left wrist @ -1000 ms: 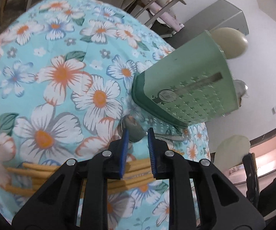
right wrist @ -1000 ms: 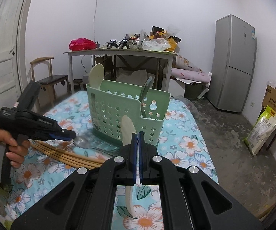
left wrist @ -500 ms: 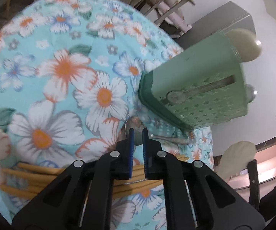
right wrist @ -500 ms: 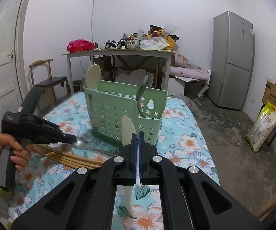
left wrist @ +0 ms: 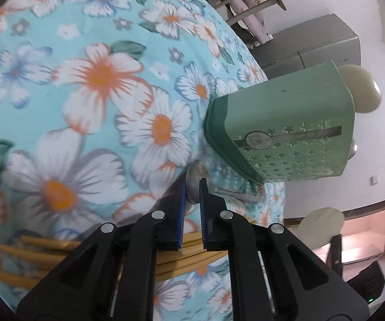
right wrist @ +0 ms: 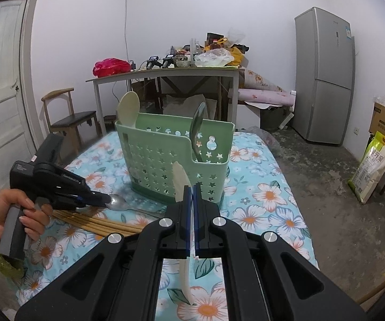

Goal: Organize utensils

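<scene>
L gripper (left wrist: 192, 184) pinched on the bowl of the steel spoon (right wrist: 117, 202) lying by the green caddy (right wrist: 176, 157), R gripper (right wrist: 192, 190) clamped on a cream plastic spoon (right wrist: 180, 179) – steel's stiff, slick, grab lower on the neck imo

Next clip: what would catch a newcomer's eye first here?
Most striking is the green star-punched caddy standing mid-table on the floral cloth, a cream spoon and a metal spoon upright in it. At its foot, the left hand-held gripper pinches the bowl of a metal spoon lying beside loose chopsticks. Nearest the camera, the right hand-held gripper is shut on a cream spoon.
</scene>
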`<control>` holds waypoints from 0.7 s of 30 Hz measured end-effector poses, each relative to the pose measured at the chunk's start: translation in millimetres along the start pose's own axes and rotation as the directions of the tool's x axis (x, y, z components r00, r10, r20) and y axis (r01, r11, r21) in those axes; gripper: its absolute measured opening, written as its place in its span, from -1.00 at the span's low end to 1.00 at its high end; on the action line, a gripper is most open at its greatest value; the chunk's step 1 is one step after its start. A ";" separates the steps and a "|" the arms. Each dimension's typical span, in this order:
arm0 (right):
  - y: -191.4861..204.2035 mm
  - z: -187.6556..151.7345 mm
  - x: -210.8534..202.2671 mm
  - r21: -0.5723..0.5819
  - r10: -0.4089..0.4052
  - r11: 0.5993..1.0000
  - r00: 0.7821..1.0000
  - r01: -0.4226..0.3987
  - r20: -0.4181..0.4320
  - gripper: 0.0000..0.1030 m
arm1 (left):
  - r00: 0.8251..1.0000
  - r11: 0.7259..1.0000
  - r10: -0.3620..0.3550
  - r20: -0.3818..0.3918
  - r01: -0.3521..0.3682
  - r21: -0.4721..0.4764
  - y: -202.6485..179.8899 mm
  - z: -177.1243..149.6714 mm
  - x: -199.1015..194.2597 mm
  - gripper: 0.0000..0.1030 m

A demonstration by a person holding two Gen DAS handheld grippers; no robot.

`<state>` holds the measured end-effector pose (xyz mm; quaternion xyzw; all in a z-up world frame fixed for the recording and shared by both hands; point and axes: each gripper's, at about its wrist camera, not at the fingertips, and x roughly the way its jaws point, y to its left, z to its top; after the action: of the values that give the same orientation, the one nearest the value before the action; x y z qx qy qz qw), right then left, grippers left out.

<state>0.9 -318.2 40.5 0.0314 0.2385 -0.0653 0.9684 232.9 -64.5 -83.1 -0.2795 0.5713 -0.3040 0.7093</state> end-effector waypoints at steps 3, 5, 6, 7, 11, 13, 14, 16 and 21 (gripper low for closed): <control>0.0 0.2 0.6 0.007 0.006 1.000 1.000 -0.006 0.000 -0.96 | 1.000 1.000 -0.011 -0.019 0.011 -0.017 -1.0 2.1 9.3 -0.85; -0.1 0.3 1.1 0.012 0.009 1.000 1.000 -0.009 0.000 -0.96 | 1.000 1.000 -0.008 -0.024 0.008 -0.018 -2.0 3.0 15.3 -0.85; -0.3 0.2 1.4 0.012 0.009 1.000 1.000 -0.009 -0.001 -0.96 | 1.000 1.000 -0.004 -0.025 0.004 -0.019 -2.6 3.7 17.3 -0.85; -0.2 0.0 1.9 0.013 0.009 1.000 1.000 -0.009 -0.001 -0.96 | 1.000 1.000 -0.002 -0.025 0.001 -0.020 -2.8 3.6 19.6 -0.85; -1.9 -0.3 2.1 0.021 0.012 1.000 1.000 -0.012 0.000 -0.96 | 1.000 1.000 0.012 -0.023 -0.012 -0.016 -3.6 5.0 23.6 -0.92; -2.4 -0.7 2.6 0.025 0.013 1.000 1.000 -0.013 0.000 -0.96 | 1.000 1.000 0.018 -0.012 -0.018 -0.006 -7.5 3.8 26.7 -0.93; -2.4 -0.6 2.6 0.024 0.012 1.000 1.000 -0.012 0.000 -0.96 | 1.000 1.000 0.021 -0.007 -0.021 0.003 -8.7 3.2 25.8 -0.93; -2.7 -0.7 3.0 0.025 0.011 1.000 1.000 -0.011 -0.001 -0.96 | 0.999 0.999 0.032 0.020 -0.033 0.033 -13.6 0.9 20.9 -0.94; -2.5 -0.2 2.0 0.029 0.010 1.000 1.000 -0.010 0.003 -0.96 | 0.988 0.981 0.053 0.144 -0.079 0.179 -43.1 -8.8 -6.8 -0.98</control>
<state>2.2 -320.8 39.3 0.0464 0.2362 -0.0639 0.9685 218.3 -88.2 -48.4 -0.2139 0.4991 -0.3115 0.7798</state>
